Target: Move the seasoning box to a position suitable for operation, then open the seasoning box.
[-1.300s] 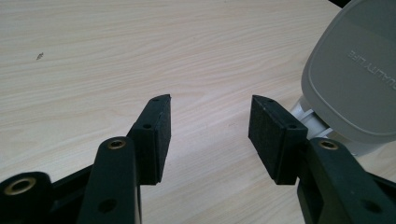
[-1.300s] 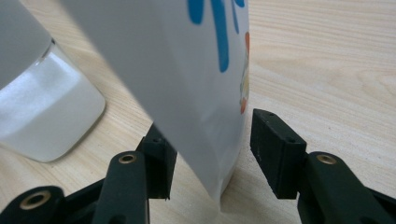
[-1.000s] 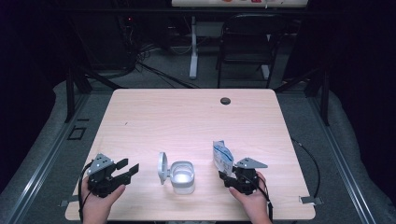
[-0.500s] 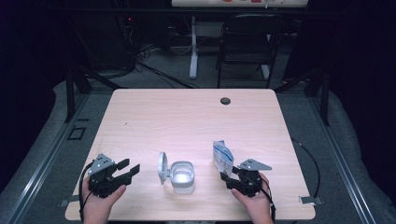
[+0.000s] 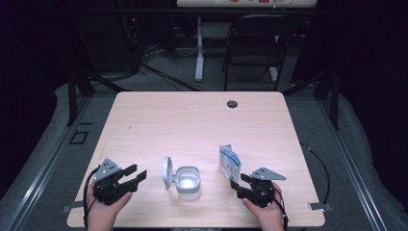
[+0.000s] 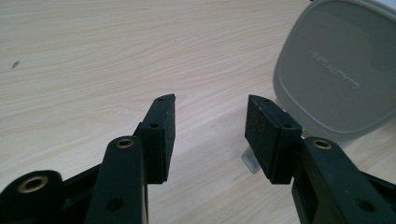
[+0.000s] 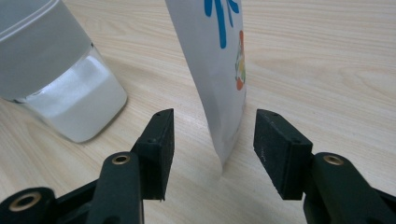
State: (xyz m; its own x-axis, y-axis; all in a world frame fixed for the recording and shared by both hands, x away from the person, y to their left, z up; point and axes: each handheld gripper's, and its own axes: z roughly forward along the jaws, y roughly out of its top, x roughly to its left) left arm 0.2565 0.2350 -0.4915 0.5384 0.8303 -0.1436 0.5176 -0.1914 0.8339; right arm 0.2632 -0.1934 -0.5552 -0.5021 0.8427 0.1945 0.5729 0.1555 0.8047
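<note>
My left gripper (image 5: 129,175) has just been closing a bit but gapes at bare table, lid (image 6: 336,70) just right of it. My right gripper (image 7: 212,140) stands wide around the upright pouch (image 7: 212,60) at the near right, pads not touching.

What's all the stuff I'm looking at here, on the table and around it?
Table: one, light wood, centre of the high view.
Container: one, clear with a pale grey rim, standing open near the front edge.
Lid: one, grey, hinged upright on the container's left side.
Pouch: one, white with blue print, standing right of the container.
Round hole cover: one, dark, near the far edge.
Chair: one, black, on the floor beyond the table.
Left gripper: one, black, open, has just been closing, nothing between its jaws.
Right gripper: one, black, open, the pouch's edge between its jaws.
Hands: two, at the front edge.
</note>
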